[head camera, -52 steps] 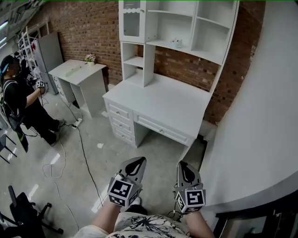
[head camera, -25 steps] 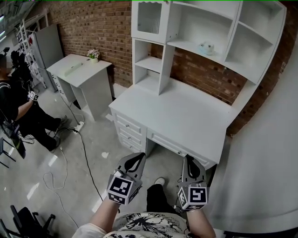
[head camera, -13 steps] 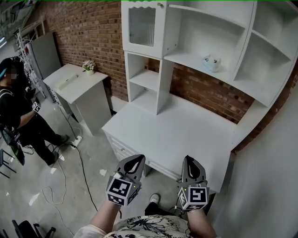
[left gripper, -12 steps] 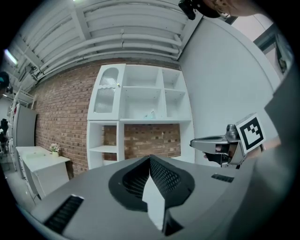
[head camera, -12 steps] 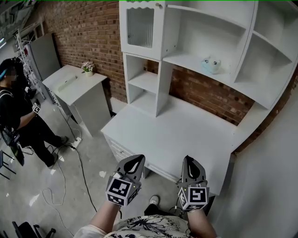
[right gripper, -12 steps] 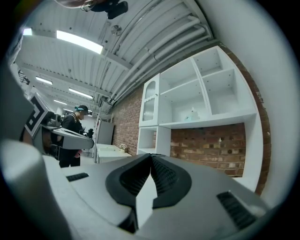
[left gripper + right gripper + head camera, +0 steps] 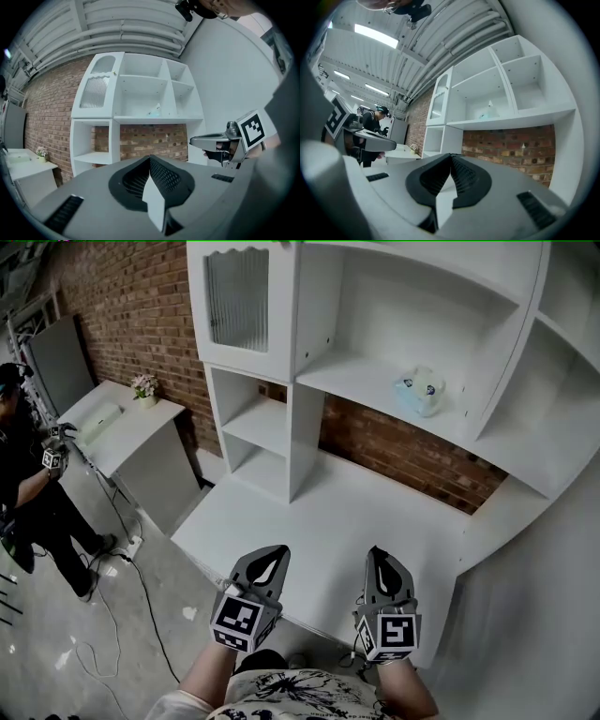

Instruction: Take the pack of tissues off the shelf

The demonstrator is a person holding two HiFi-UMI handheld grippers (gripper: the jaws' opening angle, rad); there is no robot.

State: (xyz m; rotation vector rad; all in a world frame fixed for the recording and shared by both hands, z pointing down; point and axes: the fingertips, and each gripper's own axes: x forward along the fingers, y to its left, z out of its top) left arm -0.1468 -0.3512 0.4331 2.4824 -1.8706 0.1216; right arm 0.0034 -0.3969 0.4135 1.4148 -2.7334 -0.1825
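Note:
A pale blue pack of tissues (image 7: 417, 393) lies on the middle shelf (image 7: 375, 390) of the white hutch above the desk (image 7: 337, 531). The pack shows small and far in the left gripper view (image 7: 154, 111) and in the right gripper view (image 7: 488, 114). My left gripper (image 7: 265, 568) and right gripper (image 7: 382, 570) hover side by side over the desk's near edge, well below the shelf. Both are shut with nothing between the jaws.
A glass-fronted cabinet door (image 7: 234, 301) closes the hutch's upper left. Open cubbies (image 7: 253, 427) stand on the desk's left. A brick wall (image 7: 403, 451) backs the hutch. A second white table (image 7: 117, 423) with a small flower pot (image 7: 143, 387) and a person (image 7: 33, 484) stand at the left, cables on the floor.
The view has closed in on the desk and hutch: both grippers now hang over the desk's front edge, and the tissue pack looks larger and nearer. Both grippers stay shut.

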